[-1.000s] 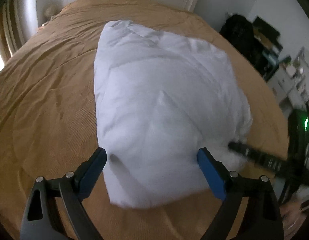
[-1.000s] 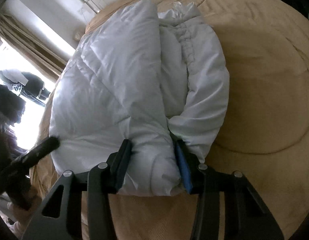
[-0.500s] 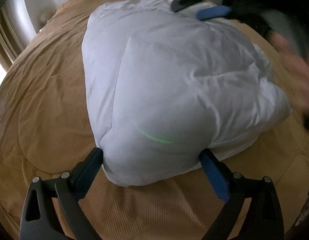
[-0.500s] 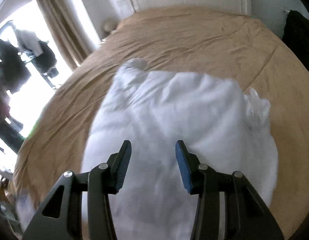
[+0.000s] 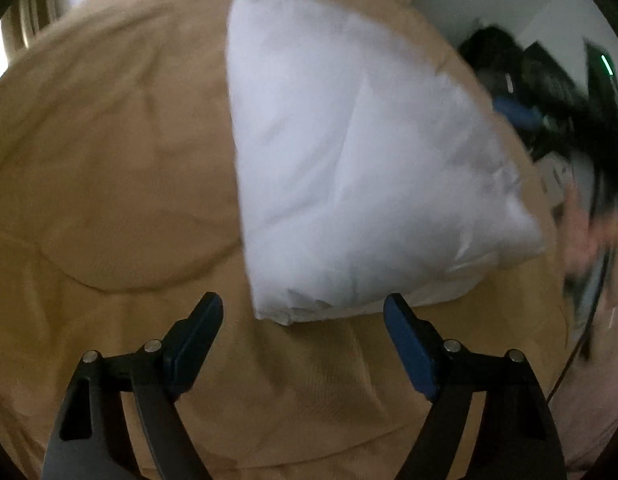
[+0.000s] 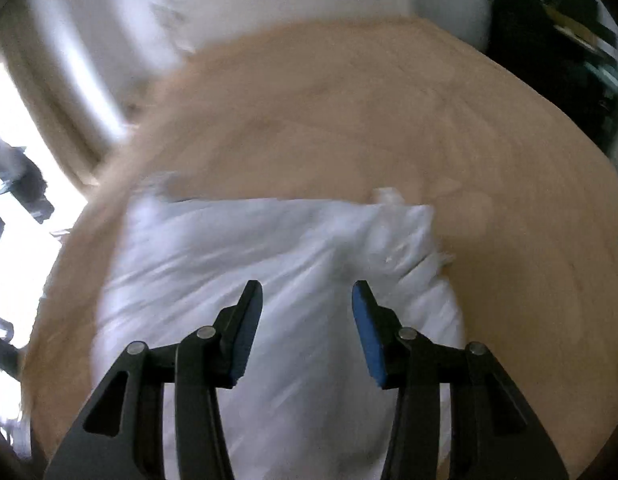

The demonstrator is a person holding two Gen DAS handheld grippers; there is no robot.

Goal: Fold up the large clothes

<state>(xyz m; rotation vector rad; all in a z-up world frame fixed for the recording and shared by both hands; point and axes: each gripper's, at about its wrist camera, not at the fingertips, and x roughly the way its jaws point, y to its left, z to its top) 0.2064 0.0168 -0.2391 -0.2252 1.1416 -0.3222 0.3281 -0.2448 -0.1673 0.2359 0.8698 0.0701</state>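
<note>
A white padded jacket (image 5: pixel 349 168) lies folded into a bundle on the tan bed cover (image 5: pixel 109 152). My left gripper (image 5: pixel 303 308) is open and empty, just short of the bundle's near corner, not touching it. In the right wrist view the jacket (image 6: pixel 269 264) lies below my right gripper (image 6: pixel 307 296), which is open and empty above it. The right gripper also shows blurred at the far right of the left wrist view (image 5: pixel 517 114).
The tan bed cover (image 6: pixel 429 120) fills most of both views. A white headboard (image 6: pixel 269 0) stands at the far end. Dark furniture and clutter (image 6: pixel 557 52) stand right of the bed. A bright window (image 6: pixel 13 152) is on the left.
My right gripper let go of the jacket's edge, opened and rose above the bundle. My left gripper drew back from the bundle's near corner and stayed open.
</note>
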